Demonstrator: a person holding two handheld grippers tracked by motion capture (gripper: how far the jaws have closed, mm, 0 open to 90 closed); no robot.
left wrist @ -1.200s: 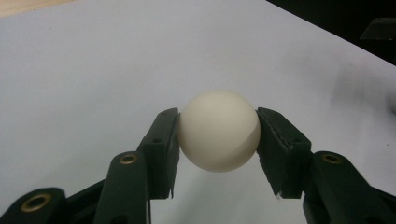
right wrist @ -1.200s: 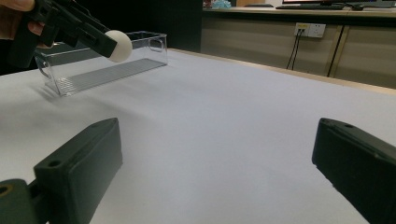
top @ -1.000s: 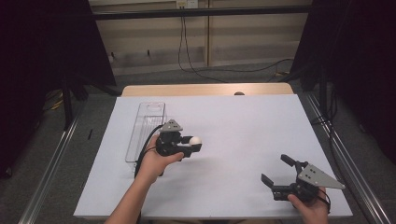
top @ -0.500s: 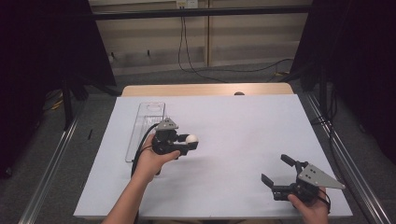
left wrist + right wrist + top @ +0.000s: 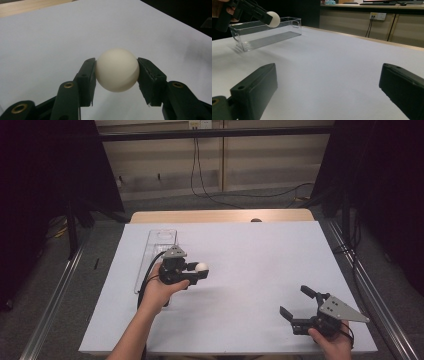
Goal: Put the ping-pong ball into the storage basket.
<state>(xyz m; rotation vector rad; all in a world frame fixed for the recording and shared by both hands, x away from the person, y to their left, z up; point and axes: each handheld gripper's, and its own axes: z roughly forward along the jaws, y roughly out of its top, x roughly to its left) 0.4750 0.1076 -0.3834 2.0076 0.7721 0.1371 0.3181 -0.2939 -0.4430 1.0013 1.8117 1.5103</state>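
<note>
A white ball [image 5: 202, 267] is held a little above the white table sheet, pinched between the jaws of my left gripper [image 5: 199, 270]. In the left gripper view the ball [image 5: 117, 70] sits squarely between the two black pads of that gripper [image 5: 116, 65], which touch it on both sides. My right gripper [image 5: 295, 301] rests low near the front right of the sheet, open with nothing between its jaws. The right gripper view looks across the gap of the right gripper [image 5: 328, 85] toward the ball [image 5: 273, 19] and the left gripper [image 5: 249, 10].
A clear plastic bin [image 5: 156, 251] lies lengthwise on the sheet just left of my left hand; it also appears as the clear bin [image 5: 265, 35] behind the ball. The white sheet [image 5: 260, 255] covers the table; a wooden edge [image 5: 220, 216] runs along the far side.
My left gripper has drifted slightly left and away with the ball still in it, closer to the bin. The right gripper has stayed put.
</note>
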